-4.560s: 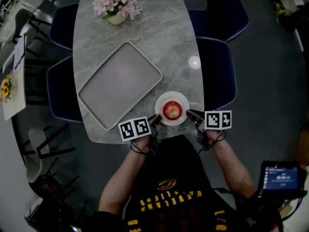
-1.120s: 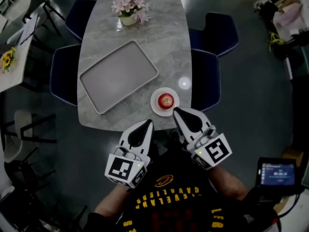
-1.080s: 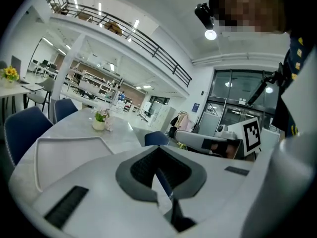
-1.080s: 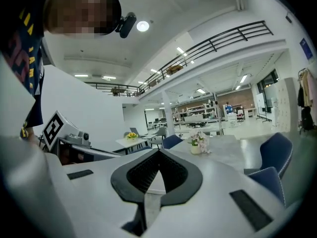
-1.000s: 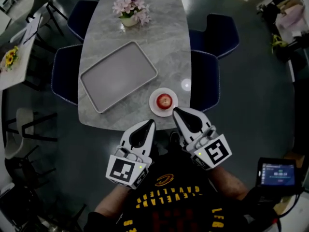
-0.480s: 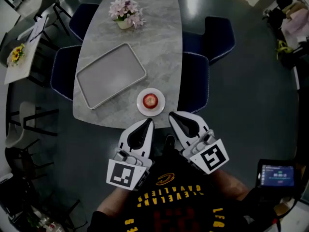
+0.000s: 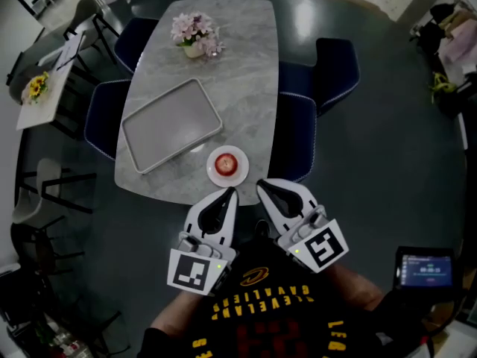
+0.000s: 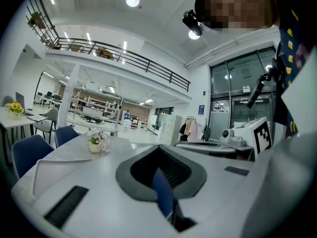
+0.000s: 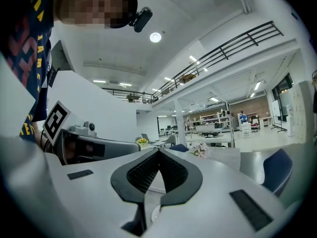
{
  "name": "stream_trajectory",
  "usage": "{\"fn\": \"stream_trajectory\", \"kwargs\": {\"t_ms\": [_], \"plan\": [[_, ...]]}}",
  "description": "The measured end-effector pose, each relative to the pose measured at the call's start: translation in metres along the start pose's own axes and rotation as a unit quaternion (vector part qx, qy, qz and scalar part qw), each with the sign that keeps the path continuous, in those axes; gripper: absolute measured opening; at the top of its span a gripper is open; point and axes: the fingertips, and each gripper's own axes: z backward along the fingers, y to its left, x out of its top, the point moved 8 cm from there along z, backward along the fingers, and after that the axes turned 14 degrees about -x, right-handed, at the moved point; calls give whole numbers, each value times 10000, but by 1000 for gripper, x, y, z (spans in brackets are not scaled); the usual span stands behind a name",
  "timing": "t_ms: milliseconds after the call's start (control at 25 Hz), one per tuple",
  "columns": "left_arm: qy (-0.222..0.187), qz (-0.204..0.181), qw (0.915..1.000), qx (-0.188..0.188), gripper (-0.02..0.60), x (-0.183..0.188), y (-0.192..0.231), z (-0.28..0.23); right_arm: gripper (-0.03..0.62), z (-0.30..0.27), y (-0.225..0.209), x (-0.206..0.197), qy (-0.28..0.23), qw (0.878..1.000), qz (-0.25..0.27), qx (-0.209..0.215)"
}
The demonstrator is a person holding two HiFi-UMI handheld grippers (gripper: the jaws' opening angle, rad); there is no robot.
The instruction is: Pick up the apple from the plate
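The apple (image 7: pixel 226 163) is red, on a white plate (image 7: pixel 240 172); the table (image 7: pixel 238 66) is grey marble with paler veining; the tray (image 7: pixel 171 125) is plain pale grey; the flowers (image 7: pixel 195 28) are pink, in a cream pot; the chairs (image 7: pixel 297 136) are dark blue with pale edge piping; the left gripper (image 7: pixel 228 193) and right gripper (image 7: pixel 262 187) are white, with dark grey ribbed pads (image 9: pixel 141 175) and black-and-white square markers; the shirt (image 7: pixel 261 308) is black with yellow lettering.

On the worktop (image 7: pixel 246 73), near its front edge: apple (image 7: pixel 226 163) on plate (image 7: pixel 213 174). Behind and to the left of the plate: tray (image 7: pixel 172 125). At the far end: flower pot (image 7: pixel 194 36). On the near side of the plate, apart from it: left hand-held gripper (image 7: pixel 227 196) and right hand-held gripper (image 7: pixel 262 188), side by side.
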Motion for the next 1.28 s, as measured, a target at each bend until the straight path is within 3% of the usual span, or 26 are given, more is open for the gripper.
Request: {"fn": "stream_trajectory", "kwargs": {"t_ms": [1280], "plan": [[54, -210, 9997, 97, 0, 5, 6, 3, 6, -4, -3, 3, -92, 9998, 173, 42]]}}
